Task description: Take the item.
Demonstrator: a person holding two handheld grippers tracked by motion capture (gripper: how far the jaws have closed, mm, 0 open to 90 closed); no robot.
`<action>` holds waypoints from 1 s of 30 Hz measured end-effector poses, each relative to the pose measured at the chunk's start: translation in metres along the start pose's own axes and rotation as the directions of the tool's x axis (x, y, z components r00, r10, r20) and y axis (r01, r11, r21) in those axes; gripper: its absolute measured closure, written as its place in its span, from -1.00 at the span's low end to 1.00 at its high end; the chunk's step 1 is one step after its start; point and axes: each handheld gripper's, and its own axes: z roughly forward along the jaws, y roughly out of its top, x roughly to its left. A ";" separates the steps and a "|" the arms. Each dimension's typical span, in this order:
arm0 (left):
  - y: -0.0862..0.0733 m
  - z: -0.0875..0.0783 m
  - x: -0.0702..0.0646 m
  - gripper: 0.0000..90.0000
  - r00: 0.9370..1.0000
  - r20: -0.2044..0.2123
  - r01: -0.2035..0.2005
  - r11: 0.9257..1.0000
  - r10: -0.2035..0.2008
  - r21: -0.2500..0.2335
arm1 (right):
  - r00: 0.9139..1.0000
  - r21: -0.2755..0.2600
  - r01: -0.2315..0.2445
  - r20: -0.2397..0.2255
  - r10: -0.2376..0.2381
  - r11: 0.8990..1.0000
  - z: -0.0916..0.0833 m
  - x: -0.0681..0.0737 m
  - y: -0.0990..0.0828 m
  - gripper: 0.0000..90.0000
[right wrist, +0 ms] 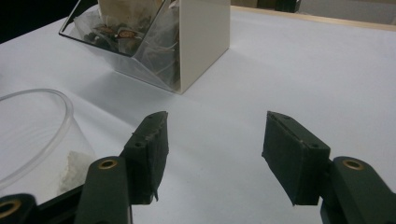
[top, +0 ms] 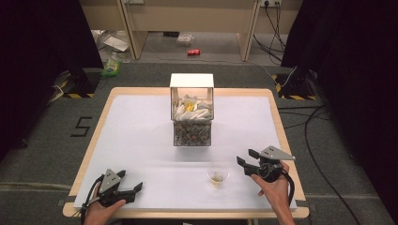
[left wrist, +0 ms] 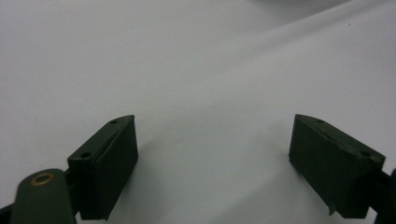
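Grippers: we count two, one in each hand, both at the near edge of the desk (top: 141, 117).
Left gripper (top: 133, 190): we see it at 7 o'clock on the desk, lying low; in its own view the jaws stand wide apart over bare white surface, with nothing between them.
Right gripper (top: 247, 158): we see it at 4 o'clock on the desk, pointing toward 9 o'clock; in its own view the jaws stand fairly wide, with only white surface in the gap.
Cups: we count one clear plastic cup (top: 218, 176), upright, at about 5 o'clock on the desk, with a small pale lump at the bottom.
Cup relative to right gripper: it stands just beside the jaw tips, on their 8 o'clock side in the high view; we see a gap, so they are apart. In the right gripper view the cup (right wrist: 32, 135) sits at 9 o'clock, outside the left jaw, not between the two.
Cup relative to left gripper: well apart, off toward 3 o'clock.
Dispenser boxes: we count one, a white box with a clear slanted front (top: 191, 115), at the desk's centre, at 12 o'clock from the cup.
Box contents: an upper bin of pale sachets and a lower bin of darker ones; too many and too small for us to count.
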 end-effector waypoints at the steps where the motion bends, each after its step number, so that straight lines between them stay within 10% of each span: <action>1: 0.000 0.000 0.000 -0.67 1.000 0.000 0.000 1.000 0.000 0.000 | 1.000 0.004 -0.002 0.002 0.002 1.000 0.000 -0.001 -0.001 -0.13; 30: 0.000 0.000 0.000 -0.67 1.000 -0.001 0.000 1.000 0.000 0.000 | 0.999 0.105 -0.027 0.050 0.022 0.994 -0.003 0.002 -0.033 -0.51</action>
